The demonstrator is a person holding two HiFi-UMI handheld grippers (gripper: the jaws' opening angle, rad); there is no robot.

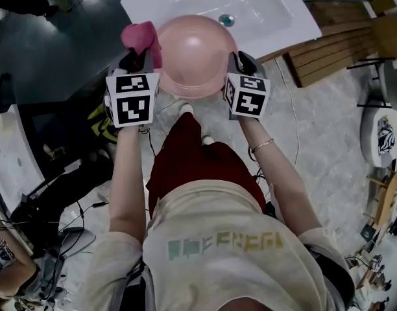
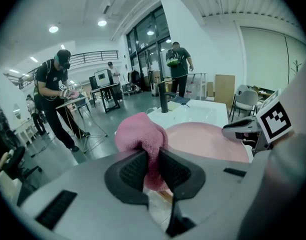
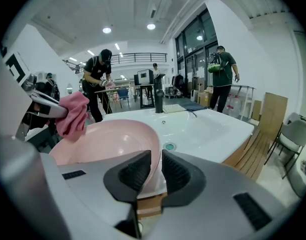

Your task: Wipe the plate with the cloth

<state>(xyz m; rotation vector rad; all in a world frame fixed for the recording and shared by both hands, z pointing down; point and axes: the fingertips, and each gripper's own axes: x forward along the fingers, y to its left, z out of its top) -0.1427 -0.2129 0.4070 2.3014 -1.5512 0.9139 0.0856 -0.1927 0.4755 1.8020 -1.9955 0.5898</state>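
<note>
A round pink plate (image 1: 195, 54) is held level over the front of a white sink (image 1: 276, 11). My right gripper (image 1: 236, 63) is shut on the plate's right rim (image 3: 154, 149), which runs between the two pads. My left gripper (image 1: 139, 60) is shut on a bunched pink cloth (image 1: 141, 37), held at the plate's left edge. In the left gripper view the cloth (image 2: 143, 136) bulges above the pads, with the plate (image 2: 208, 141) just to its right. In the right gripper view the cloth (image 3: 73, 114) hangs at the plate's far side.
The sink's drain (image 1: 226, 20) and a dark tap (image 3: 158, 101) lie behind the plate. Wooden slats (image 1: 328, 50) stand right of the sink. Cables (image 1: 69, 219) and a white basin (image 1: 17, 161) lie on the floor at left. People (image 2: 55, 96) stand at tables far behind.
</note>
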